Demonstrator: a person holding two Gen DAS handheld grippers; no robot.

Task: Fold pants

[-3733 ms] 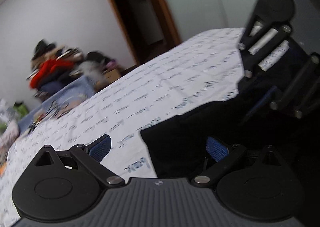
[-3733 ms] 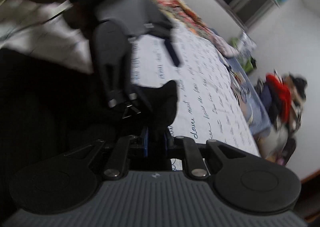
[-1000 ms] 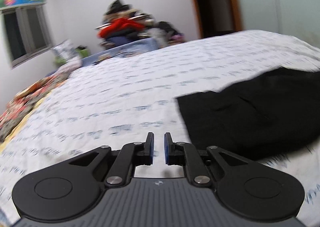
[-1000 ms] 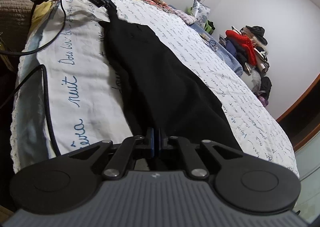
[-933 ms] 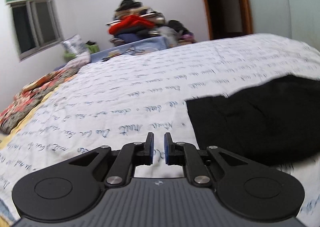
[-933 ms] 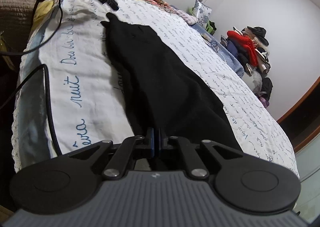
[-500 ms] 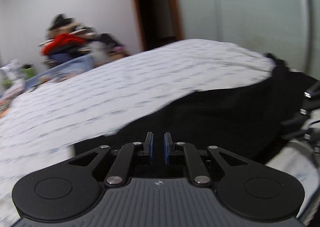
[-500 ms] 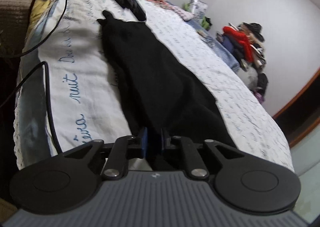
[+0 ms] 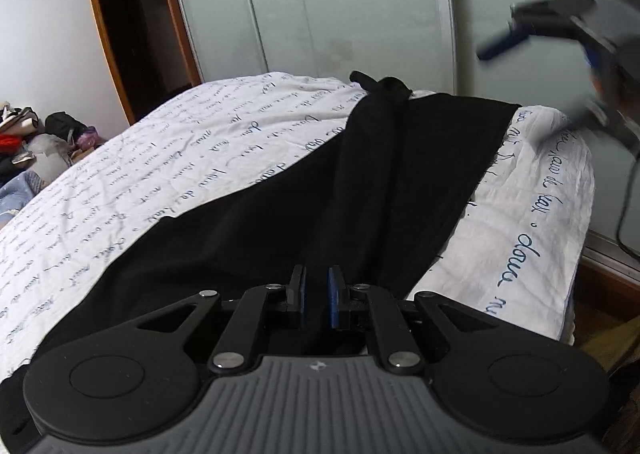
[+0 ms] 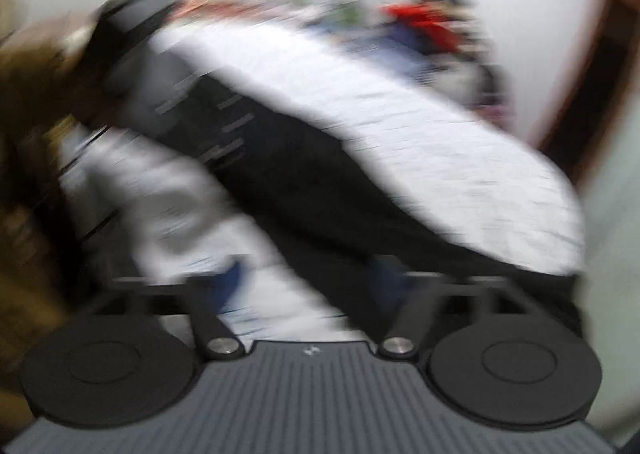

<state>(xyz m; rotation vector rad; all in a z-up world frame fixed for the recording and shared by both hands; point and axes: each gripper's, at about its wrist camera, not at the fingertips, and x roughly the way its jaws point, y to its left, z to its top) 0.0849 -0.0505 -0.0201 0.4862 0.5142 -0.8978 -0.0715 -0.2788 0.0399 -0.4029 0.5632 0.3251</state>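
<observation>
1. Right now my left gripper (image 9: 316, 288) has its blue pads almost pressed together, with only a thin slit between them and nothing pinched there.
2. It hovers over the near end of the black pants (image 9: 304, 190), pointing along their length.
3. Those pants lie stretched across the bed (image 9: 132, 162), on a white sheet printed with blue handwriting, running from just under my left gripper to the far corner of the mattress.
4. At that far end the cloth bunches into a small dark knot (image 9: 384, 86) at the bed's edge.
5. My right gripper (image 10: 310, 286) is opening: its fingers stand wide apart in the right wrist view, and I see no cloth caught between them.
6. That view is heavily blurred, so I can only make out the dark band of the pants (image 10: 320, 190) crossing the white sheet in front of it.
7. From the left wrist view the right gripper (image 9: 536, 34) shows blurred at upper right, lifted above the bed's corner, one blue pad visible.
8. Behind the bed stand frosted sliding doors (image 9: 340, 2) and a wooden door frame (image 9: 100, 26).
</observation>
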